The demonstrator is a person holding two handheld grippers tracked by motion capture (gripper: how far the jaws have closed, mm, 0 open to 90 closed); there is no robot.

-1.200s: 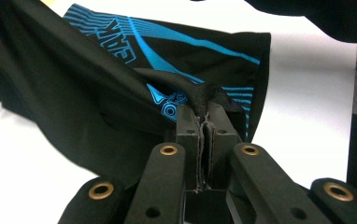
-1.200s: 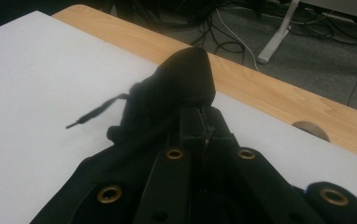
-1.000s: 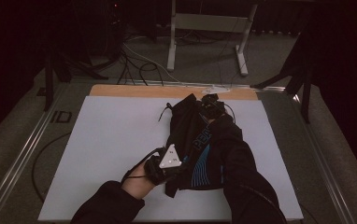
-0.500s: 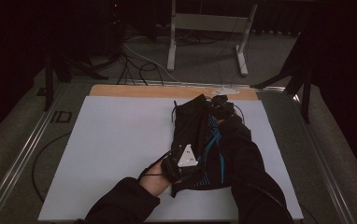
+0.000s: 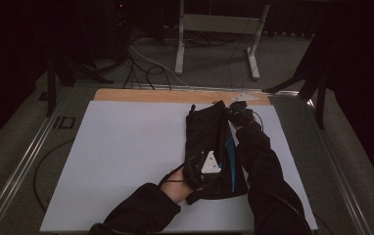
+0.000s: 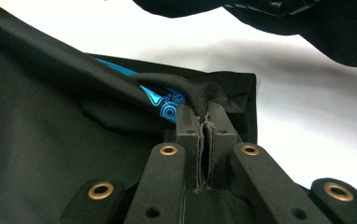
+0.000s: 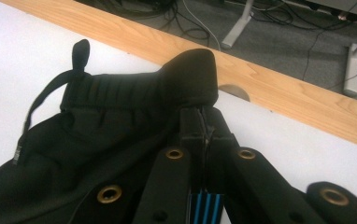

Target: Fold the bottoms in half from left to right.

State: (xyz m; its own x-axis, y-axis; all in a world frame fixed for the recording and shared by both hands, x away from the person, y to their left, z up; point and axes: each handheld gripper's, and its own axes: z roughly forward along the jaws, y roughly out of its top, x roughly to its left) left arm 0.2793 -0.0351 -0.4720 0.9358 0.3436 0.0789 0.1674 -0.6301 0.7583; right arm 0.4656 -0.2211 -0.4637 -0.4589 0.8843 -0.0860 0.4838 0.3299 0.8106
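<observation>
Two grippers, one pair of black shorts [image 5: 209, 147], and both of my tools have a bite of it. From the high view the shorts lie lengthwise on the white table [image 5: 126, 156], right of its middle, running from near my body toward the wooden strip [image 5: 175, 95] at the far edge. My left gripper [image 5: 209, 169] sits at the near end of the cloth, its grey three-cornered plate facing up, and my right gripper [image 5: 239, 115] is at the far end, my dark sleeve [image 5: 263, 171] lying alongside the fabric.

The high view is too dim and distant to show how the jaws stand; the gripper views settle that. In the left gripper view, my left gripper [image 6: 203, 126] has its jaws pressed together on a rolled hem of the shorts [image 6: 74, 116], the cloth bunched up and squeezed between them, with a turquoise print [image 6: 162, 105] showing just beside the pinch. That print reads from above as no more than a thin blue stripe.

In the right gripper view, my right gripper [image 7: 203, 123] is likewise clamped tight on the shorts [image 7: 120, 112], holding the gathered waistband, a fold of which humps up above the jaw tips. A drawcord [image 7: 46, 93] with a loop at its end lies on the white surface to the left, and the wooden strip [image 7: 284, 93] runs close behind.
</observation>
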